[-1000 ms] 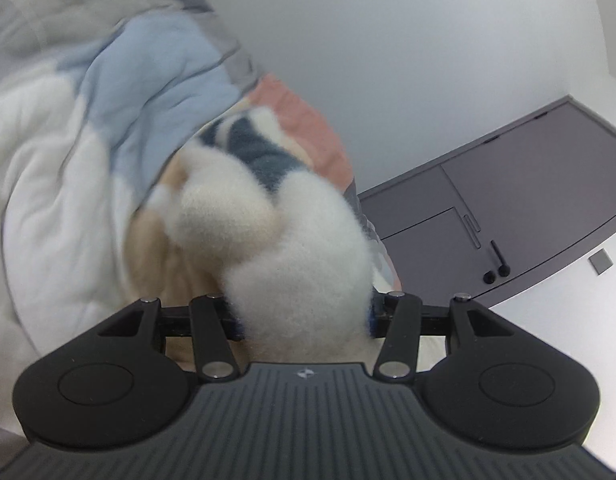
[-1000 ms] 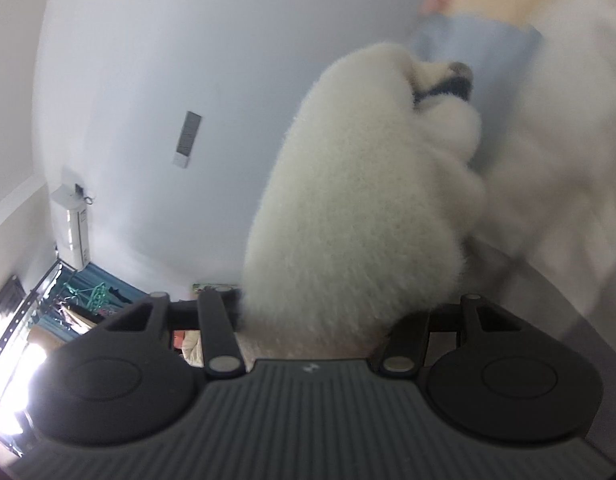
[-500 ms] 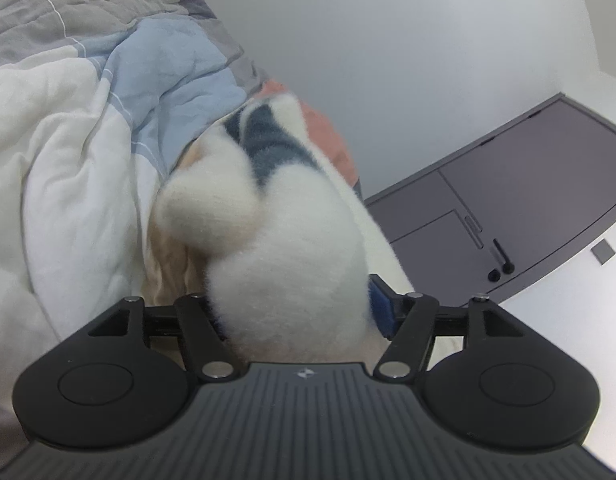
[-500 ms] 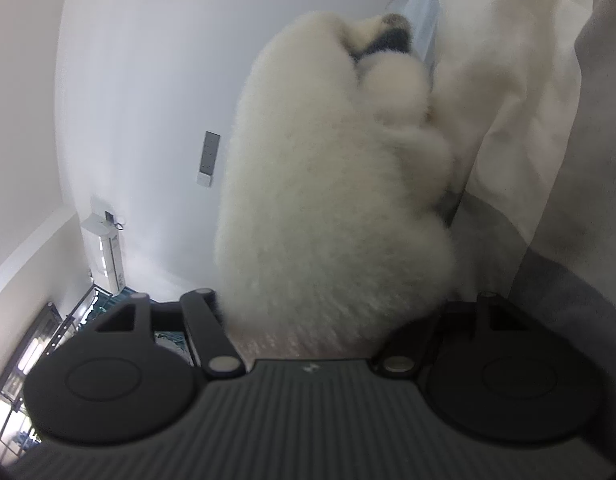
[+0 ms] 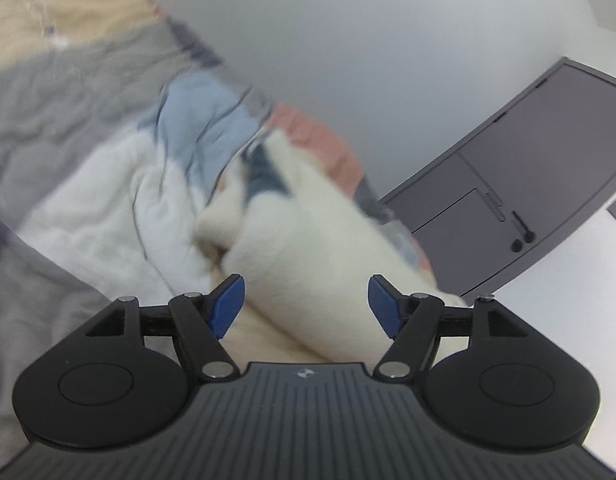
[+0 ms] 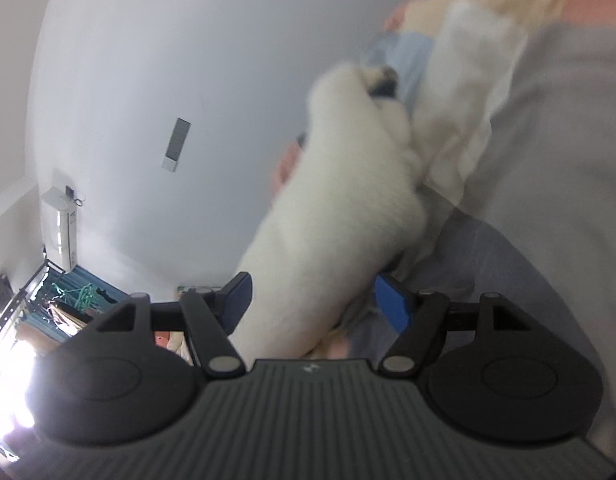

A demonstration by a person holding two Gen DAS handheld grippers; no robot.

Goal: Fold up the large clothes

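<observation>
- Fleece garment (image 5: 308, 240), cream with a dark stripe at its far end, lies bunched on the patchwork quilt (image 5: 107, 208).
- Left gripper (image 5: 305, 300): jaws opening, blue pads (image 5: 227, 304) clear of the fleece lying between them.
- Right gripper (image 6: 312, 300): jaws opening too; the fleece (image 6: 340, 208) runs between, pads apparently off it.
- Grey door (image 5: 540, 168) stands far right.

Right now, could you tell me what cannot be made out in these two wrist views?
- Left wrist view: the fluffy white garment is motion-blurred; its fold edges are unreadable.
- Right wrist view: the garment's near end is hidden behind the right gripper body.
- Both views: the quilt is cut off by the frame.
</observation>
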